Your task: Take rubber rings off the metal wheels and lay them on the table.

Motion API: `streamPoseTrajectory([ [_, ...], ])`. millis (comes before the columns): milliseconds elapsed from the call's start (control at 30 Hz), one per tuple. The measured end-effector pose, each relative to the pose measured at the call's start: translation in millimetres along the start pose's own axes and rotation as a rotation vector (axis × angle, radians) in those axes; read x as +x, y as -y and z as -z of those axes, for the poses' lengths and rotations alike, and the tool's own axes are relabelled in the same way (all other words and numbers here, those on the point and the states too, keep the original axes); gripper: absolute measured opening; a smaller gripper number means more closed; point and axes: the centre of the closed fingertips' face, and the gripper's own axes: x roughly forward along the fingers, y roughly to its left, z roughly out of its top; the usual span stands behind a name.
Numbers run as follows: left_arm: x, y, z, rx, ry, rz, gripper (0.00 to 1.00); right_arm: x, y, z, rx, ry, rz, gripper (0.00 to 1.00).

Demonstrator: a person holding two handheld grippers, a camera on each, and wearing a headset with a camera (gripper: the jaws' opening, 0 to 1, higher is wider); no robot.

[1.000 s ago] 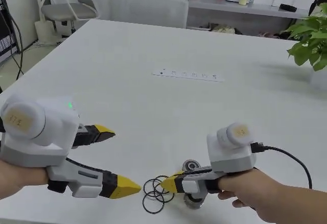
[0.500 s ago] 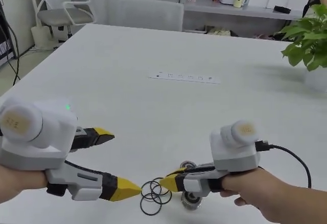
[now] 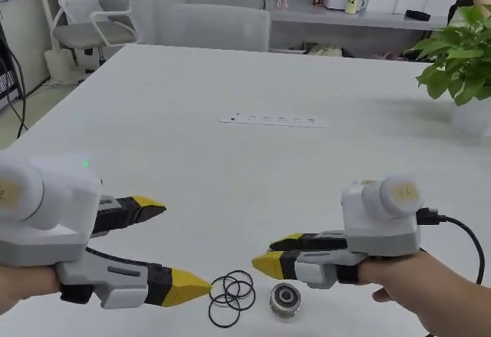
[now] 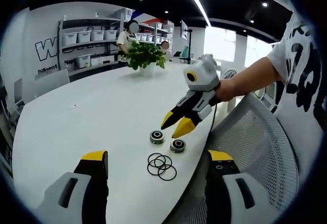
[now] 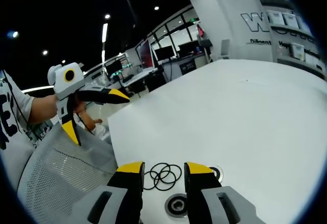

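Several loose black rubber rings [image 3: 232, 297] lie overlapping near the white table's [image 3: 253, 168] front edge. A metal wheel [image 3: 285, 300] lies flat just right of them. In the left gripper view two wheels [image 4: 157, 137] [image 4: 178, 145] sit side by side beyond the rings [image 4: 162, 165]. My left gripper [image 3: 173, 246] hovers left of the rings, jaws wide open and holding nothing. Above the wheel, my right gripper [image 3: 272, 252] is open with nothing between its jaws. In the right gripper view the rings [image 5: 163, 175] lie just past its jaw tips, one wheel [image 5: 176, 203] below them.
A white power strip [image 3: 274, 120] lies at the table's middle. A potted plant [image 3: 456, 53] stands at the far right. A grey chair [image 3: 219, 26] is at the far edge. A black cable [image 3: 460, 233] trails from the right gripper. A mesh chair back [image 4: 255, 147] is close to the near edge.
My right gripper has lifted and drawn back to the right, off the rings, uncovering the wheel beneath it. The left gripper has stayed open in place. The head camera has tilted.
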Motion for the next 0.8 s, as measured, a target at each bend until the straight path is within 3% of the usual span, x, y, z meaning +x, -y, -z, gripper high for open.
streamPoseTrajectory([
  [267,-3.3,2.8,-2.7,-0.012,0.01,-0.009,0.76,-20.9,-3.5,-6.4,-0.058,0.04,0.021,0.4],
  [433,-5.0,1.3,-4.1,-0.011,0.013,-0.019,0.76,-38.3,-0.5,-3.7,-0.126,0.023,0.067,0.46],
  [800,-5.2,6.1,-6.2,-0.013,0.025,-0.022,0.76,-67.4,-2.3,3.5,-0.171,0.023,0.125,0.55],
])
